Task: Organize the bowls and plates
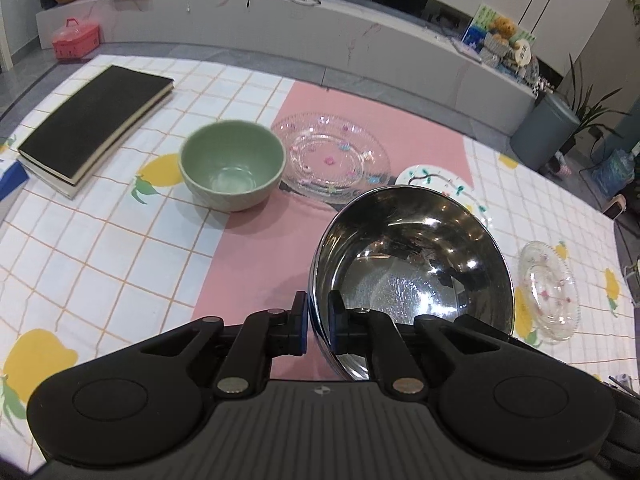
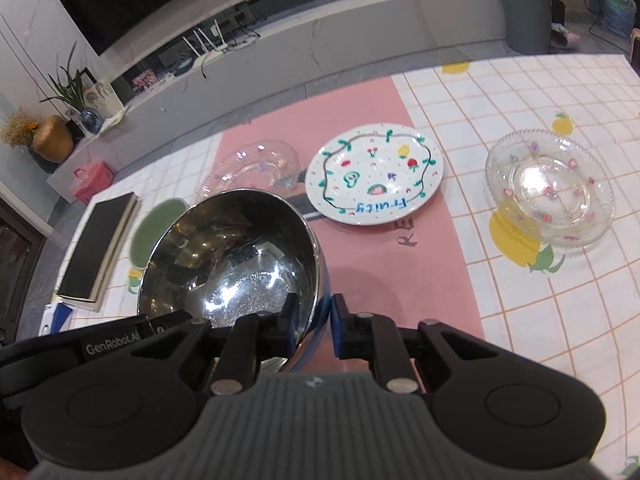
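A shiny steel bowl [image 1: 416,264] hangs tilted above the tablecloth, held from two sides. My left gripper [image 1: 318,320] is shut on its near left rim, one pad inside and one outside. My right gripper [image 2: 316,326] is shut on the opposite rim of the same steel bowl [image 2: 236,256]. A green bowl [image 1: 232,162] stands upright on the cloth to the left. Behind it lies a clear glass plate [image 1: 332,156] with small flowers. A white painted plate [image 2: 374,174] lettered "Fruity" lies in the middle. A smaller clear glass dish [image 2: 550,190] sits at the right.
A black book [image 1: 96,120] on a second book lies at the table's left. A blue box corner [image 1: 10,178] shows at the left edge. Beyond the table runs a low grey bench [image 1: 280,24], with a red case [image 1: 76,38] and a grey bin [image 1: 546,130].
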`<state>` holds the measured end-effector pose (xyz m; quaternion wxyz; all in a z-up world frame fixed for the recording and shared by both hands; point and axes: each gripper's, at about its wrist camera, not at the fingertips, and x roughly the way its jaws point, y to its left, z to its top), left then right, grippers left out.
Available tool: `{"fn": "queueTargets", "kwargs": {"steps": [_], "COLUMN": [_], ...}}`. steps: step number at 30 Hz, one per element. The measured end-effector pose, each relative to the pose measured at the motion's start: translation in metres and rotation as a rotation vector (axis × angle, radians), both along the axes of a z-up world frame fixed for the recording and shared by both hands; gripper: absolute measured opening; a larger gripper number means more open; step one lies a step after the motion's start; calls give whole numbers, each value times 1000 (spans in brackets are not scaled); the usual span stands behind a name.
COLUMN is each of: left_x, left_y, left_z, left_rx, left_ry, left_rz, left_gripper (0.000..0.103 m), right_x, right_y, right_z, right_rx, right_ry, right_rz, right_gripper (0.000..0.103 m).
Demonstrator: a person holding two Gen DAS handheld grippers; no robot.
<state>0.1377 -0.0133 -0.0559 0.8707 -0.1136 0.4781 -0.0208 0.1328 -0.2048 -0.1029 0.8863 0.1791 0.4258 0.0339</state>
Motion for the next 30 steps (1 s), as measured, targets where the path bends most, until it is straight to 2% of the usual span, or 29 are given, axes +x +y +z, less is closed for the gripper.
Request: {"fn": "queueTargets", "kwargs": {"steps": [5,14,22,30], "left_x": [-22,-57,-90,-114], "left_y": [6,25,49,67], "left_z": [18,43,48,38], "left_rx": [1,11,-1,-18], "left_ry": [-36,-75,-75,-41], "left_rz": [17,54,85,96], "left_gripper": [10,11,11,11], "right_x": [-21,-55,-83,-100], "right_y": [5,17,37,48], "right_z": [19,38,42,33], "right_rx": [7,61,66,81], "right_ry": [-32,-38,-27,17], "right_rz": [18,70,134,168], "right_gripper": [15,14,14,14]}}
